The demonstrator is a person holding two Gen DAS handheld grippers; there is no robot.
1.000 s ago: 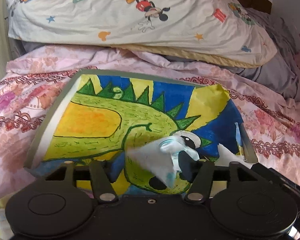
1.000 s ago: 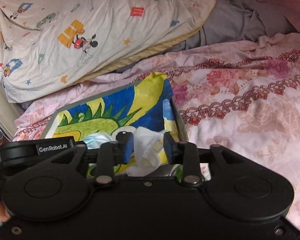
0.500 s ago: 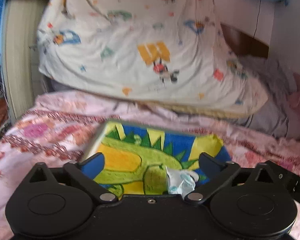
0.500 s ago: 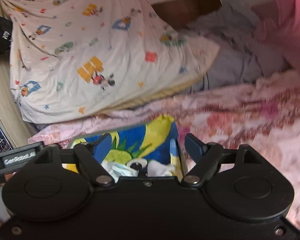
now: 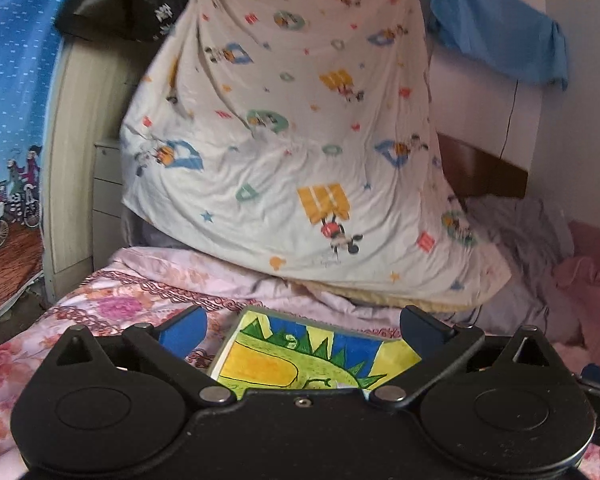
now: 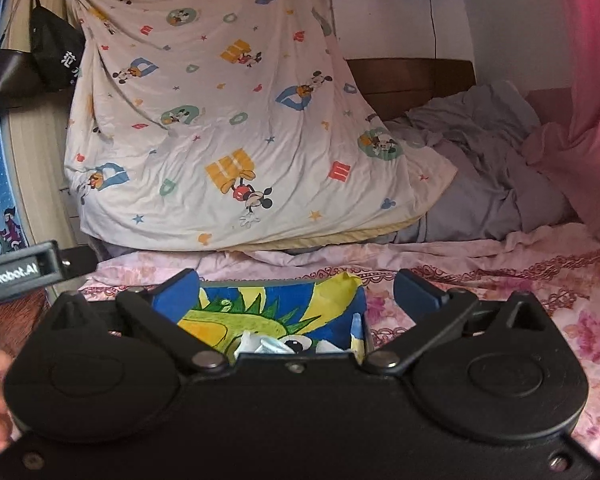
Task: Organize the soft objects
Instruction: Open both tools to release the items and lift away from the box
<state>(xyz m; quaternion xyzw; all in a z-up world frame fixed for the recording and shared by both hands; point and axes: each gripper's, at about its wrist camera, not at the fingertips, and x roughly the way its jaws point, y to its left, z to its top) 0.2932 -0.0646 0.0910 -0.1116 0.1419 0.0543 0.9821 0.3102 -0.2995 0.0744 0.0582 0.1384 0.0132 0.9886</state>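
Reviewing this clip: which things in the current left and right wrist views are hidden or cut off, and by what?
- Dinosaur-print box, left wrist view: near half hidden behind the open left claw body, so its contents cannot be seen.
- Crumpled tissues, right wrist view: only their tops show above the open right claw body; their number is unclear.
- Grey bedding, right wrist view: partly covered by the cartoon-print sheet.

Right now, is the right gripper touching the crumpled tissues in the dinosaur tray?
Apart. The right wrist view shows the right gripper open and empty, the tissues lying in the tray.
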